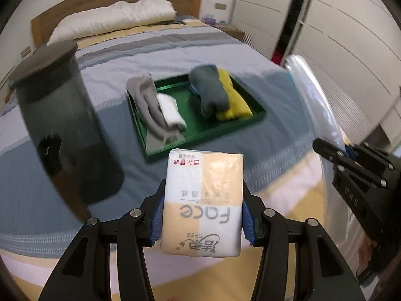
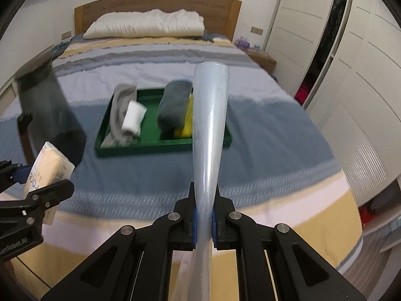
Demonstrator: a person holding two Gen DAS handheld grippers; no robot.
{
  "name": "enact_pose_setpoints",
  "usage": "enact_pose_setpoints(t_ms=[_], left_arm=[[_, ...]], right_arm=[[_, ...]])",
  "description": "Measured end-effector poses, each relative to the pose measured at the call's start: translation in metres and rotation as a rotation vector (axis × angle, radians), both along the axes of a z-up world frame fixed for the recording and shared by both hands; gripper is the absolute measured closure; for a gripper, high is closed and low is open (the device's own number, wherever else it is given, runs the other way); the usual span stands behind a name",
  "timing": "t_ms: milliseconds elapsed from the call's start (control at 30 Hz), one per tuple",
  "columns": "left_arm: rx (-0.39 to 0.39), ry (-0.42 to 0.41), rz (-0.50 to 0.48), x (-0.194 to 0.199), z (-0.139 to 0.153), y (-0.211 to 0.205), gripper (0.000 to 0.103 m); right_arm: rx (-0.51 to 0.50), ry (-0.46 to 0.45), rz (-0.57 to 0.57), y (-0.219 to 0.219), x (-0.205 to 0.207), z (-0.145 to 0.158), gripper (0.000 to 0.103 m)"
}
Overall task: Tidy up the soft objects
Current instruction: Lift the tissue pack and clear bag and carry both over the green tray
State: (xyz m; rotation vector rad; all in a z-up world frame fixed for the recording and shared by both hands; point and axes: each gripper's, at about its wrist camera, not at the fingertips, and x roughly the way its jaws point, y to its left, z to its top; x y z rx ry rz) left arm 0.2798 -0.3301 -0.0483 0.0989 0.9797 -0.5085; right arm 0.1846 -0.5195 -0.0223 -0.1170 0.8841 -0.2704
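Note:
My left gripper (image 1: pixel 202 215) is shut on a cream and white tissue pack (image 1: pixel 203 200), held above the bed's near edge; the pack also shows at the left of the right wrist view (image 2: pixel 47 168). My right gripper (image 2: pixel 203 215) is shut on a clear plastic bag (image 2: pixel 209 130) that stands up between the jaws; it also shows at the right of the left wrist view (image 1: pixel 315 95). A green tray (image 1: pixel 150 135) on the bed holds a grey cloth (image 1: pixel 147 105), a white sock (image 1: pixel 170 110), a dark grey cloth (image 1: pixel 210 87) and a yellow cloth (image 1: pixel 233 100).
A dark grey cylindrical bin (image 1: pixel 62 115) stands on the bed left of the tray. A white pillow (image 2: pixel 147 23) lies by the wooden headboard (image 2: pixel 155 2). White wardrobe doors (image 2: pixel 351 62) line the right side. The bedspread (image 2: pixel 263 125) is striped blue.

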Motion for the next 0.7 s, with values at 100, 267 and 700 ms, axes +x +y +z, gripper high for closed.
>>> enact_pose_setpoints(t_ms=[100, 267, 700], left_arm=[[-0.004, -0.027, 0.043, 0.03, 0.006, -0.012, 0.057], [0.004, -0.053, 0.118, 0.074, 0.006, -0.028, 0.057], [0.048, -0.046, 0.25, 0.162, -0.034, -0.05, 0.057]], right_arm=[[-0.012, -0.025, 0.013, -0.005, 0.024, 0.005, 0.096], [-0.039, -0.048, 0.055, -0.011, 0.07, 0.005, 0.096], [-0.086, -0.002, 0.15, -0.028, 0.206, -0.041, 0.096]])
